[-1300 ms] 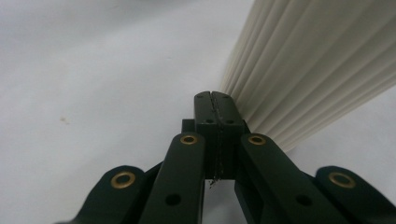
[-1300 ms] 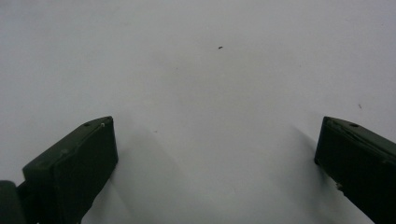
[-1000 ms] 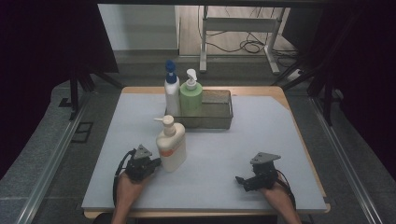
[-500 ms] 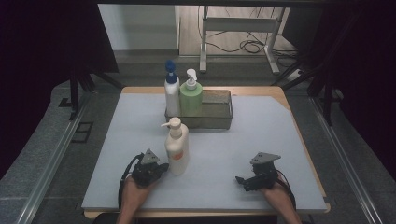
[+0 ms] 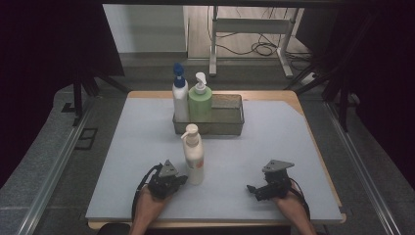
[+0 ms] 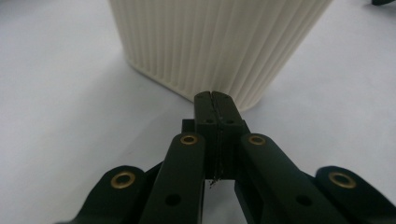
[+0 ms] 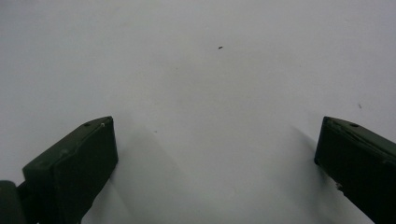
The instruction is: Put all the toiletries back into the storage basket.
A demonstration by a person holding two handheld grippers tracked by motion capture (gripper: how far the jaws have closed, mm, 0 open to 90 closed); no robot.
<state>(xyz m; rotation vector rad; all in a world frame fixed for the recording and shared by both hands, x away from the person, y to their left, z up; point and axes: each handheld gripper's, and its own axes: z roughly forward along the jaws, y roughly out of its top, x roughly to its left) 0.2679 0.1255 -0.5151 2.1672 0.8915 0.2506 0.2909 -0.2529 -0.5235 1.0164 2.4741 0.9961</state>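
Observation:
A cream ribbed pump bottle (image 5: 193,154) stands upright on the grey table mat, near the front and left of centre. My left gripper (image 5: 182,180) lies low beside it, jaws shut together, their tips against the bottle's base (image 6: 219,51). Nothing sits between the shut jaws (image 6: 215,100). My right gripper (image 5: 252,189) rests on the mat at the front right, its jaws spread wide over bare mat (image 7: 215,140). Behind the cream bottle, a white bottle with a blue cap (image 5: 179,93) and a green pump bottle (image 5: 200,97) stand in a dark mesh basket (image 5: 230,115).
The mat (image 5: 274,142) covers a wooden table whose edge shows at the right rear corner. Metal rails run along both sides of the table. A desk frame and cables stand on the floor beyond the far edge.
The cream bottle has slid to the right along the mat, with my shut left gripper moving right at its base. The right gripper has stayed put.

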